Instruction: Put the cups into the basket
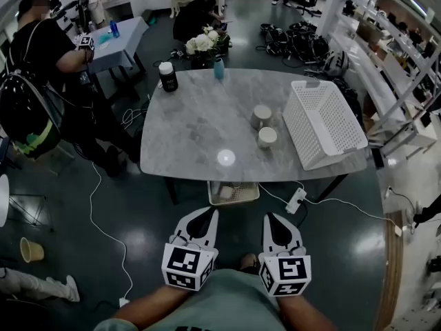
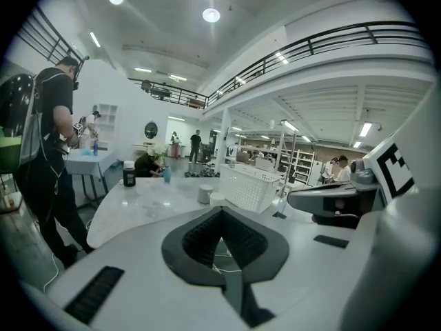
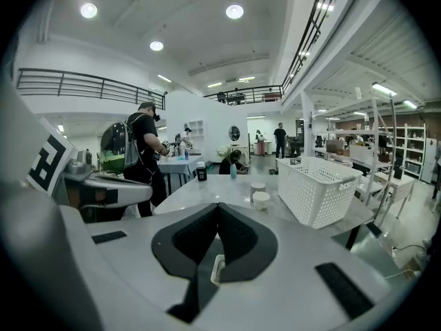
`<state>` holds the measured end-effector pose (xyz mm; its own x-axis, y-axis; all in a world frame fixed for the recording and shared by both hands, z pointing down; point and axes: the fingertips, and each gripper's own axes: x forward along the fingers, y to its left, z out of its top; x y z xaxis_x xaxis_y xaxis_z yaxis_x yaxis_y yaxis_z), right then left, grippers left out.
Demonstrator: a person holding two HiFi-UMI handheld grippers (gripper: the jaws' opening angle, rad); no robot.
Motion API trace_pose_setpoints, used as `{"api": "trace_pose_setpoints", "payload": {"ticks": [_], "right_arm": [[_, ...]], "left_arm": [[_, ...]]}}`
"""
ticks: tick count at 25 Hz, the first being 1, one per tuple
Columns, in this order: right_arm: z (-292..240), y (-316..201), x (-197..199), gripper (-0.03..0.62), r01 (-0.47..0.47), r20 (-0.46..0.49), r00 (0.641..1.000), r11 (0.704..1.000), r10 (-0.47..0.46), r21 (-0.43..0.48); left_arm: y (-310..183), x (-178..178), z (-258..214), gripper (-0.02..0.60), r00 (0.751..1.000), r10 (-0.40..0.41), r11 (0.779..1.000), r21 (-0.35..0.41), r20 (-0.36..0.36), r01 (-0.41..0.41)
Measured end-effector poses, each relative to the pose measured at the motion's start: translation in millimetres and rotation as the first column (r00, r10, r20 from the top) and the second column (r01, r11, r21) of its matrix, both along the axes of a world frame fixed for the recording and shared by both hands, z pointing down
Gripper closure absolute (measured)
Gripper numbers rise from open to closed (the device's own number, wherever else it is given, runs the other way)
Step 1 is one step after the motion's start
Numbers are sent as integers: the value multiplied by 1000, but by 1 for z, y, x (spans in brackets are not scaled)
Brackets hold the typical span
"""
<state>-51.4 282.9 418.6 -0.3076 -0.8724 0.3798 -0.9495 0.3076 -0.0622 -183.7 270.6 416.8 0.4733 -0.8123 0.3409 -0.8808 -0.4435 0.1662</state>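
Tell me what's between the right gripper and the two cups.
Head view: only floor and bare tabletop separate the right gripper from the cups.

Grey marble-top table (image 1: 193, 126), rounded corners. Near its far edge: black jar with white lid (image 1: 167, 76) and slim blue bottle (image 1: 219, 68), apart from each other. White flowers (image 1: 201, 43) just beyond the table. Person in black with dark backpack (image 1: 34, 67) stands far left beside a pale blue side table (image 1: 120, 36). White power strip (image 1: 296, 200) lies on the dark floor (image 1: 124, 198) by the table's near right side.
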Motion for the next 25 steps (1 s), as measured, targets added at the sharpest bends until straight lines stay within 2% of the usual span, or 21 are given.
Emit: {"api": "trace_pose_setpoints", "payload": {"ticks": [11, 17, 25], "right_arm": [[-9, -3, -20, 582, -67, -48, 996, 997, 69, 29], [-5, -18, -17, 582, -48, -55, 997, 999, 49, 24], [7, -60, 6, 582, -5, -45, 999, 1000, 5, 3]], "left_arm": [[-9, -31, -3, 580, 999, 40, 999, 16, -29, -39], [-26, -25, 0, 580, 999, 39, 999, 13, -30, -38], [-65, -5, 2, 580, 1000, -3, 1000, 3, 0, 3]]}}
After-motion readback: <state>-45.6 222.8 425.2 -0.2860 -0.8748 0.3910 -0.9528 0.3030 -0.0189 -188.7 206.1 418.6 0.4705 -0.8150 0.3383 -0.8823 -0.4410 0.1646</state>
